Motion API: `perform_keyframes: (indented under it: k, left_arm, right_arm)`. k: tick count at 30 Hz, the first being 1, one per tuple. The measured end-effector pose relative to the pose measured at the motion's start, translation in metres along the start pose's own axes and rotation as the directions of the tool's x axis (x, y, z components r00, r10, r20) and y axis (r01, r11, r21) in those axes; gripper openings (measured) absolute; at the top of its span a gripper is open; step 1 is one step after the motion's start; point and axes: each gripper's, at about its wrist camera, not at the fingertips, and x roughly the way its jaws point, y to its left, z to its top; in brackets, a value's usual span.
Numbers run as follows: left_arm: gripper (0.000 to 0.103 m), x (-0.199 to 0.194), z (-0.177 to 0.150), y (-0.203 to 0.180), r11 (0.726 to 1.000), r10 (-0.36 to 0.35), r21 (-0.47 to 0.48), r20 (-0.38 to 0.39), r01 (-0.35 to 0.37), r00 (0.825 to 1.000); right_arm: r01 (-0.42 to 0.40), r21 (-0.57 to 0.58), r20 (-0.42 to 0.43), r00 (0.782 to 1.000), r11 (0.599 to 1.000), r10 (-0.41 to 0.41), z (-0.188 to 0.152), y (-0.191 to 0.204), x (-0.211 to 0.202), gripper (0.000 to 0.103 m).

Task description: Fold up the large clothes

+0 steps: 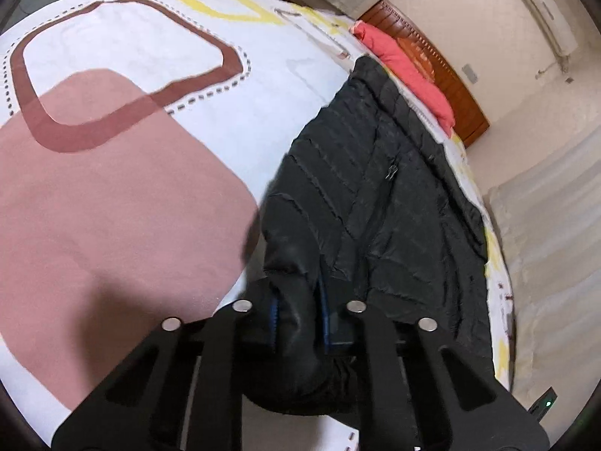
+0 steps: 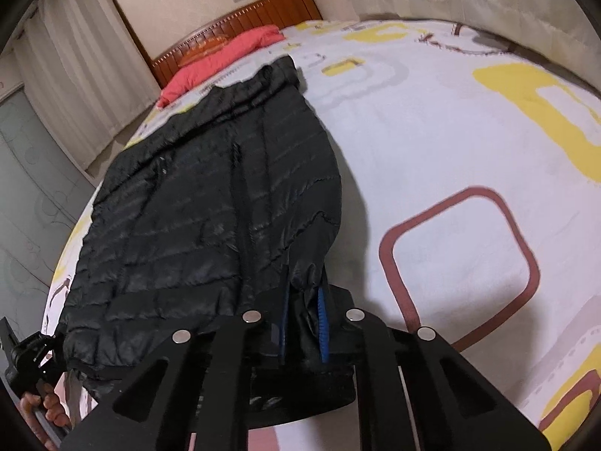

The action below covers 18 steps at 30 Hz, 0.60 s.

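Near the foot end of the bed [image 2: 432,143], well away from the wooden headboard [image 2: 240,18], a black quilted puffer jacket [image 2: 210,203] lies lengthwise on the patterned sheet, running up toward the headboard. Left gripper [image 1: 298,323] is clamped narrow on a bunched corner of the jacket's near end, fabric pinched between the blue pads [image 1: 323,312]. Right gripper [image 2: 302,323] likewise pinches the other near corner — gathered cloth between its pads. Left hand [image 2: 45,409] shows at the right view's lower left edge, holding its tool.

Handling, judged: jacket looks light, puffy and soft, with a shiny shell that is likely slippery — thin pinches may slide out, so bunched hem or seam bites like these are the safer hold. It will sag and billow, not hold a crease.

Room: a red garment [image 2: 221,56] lies by the headboard, just past the jacket's far end. Jacket's one long side runs close to the bed edge on the curtain [image 2: 75,56] side — cloth could slip off there. Opposite side, away from the curtain, is wide open sheet for laying a fold.
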Motion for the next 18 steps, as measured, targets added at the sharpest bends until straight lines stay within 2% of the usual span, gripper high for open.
perform_keyframes:
  k: [7,15,18]
  left_arm:
    - [0.01,-0.047,0.006,-0.018,0.995,-0.083,0.059,0.083,0.078,0.993]
    - [0.009,-0.089,0.003,-0.022,0.987,-0.147,0.087,0.105,0.138,0.983]
    - [0.009,-0.109,0.002,-0.028,0.979,-0.188,0.098,0.121,0.177,0.975]
  right_arm:
    - [-0.038,-0.022,0.067,0.997,0.999,0.039,0.002,0.008,-0.034,0.009]
    - [-0.099,-0.035,0.122,0.987,0.994,0.103,0.003,0.012,-0.076,0.009]
    - [-0.126,-0.043,0.156,0.979,0.991,0.131,0.004,0.015,-0.096,0.009]
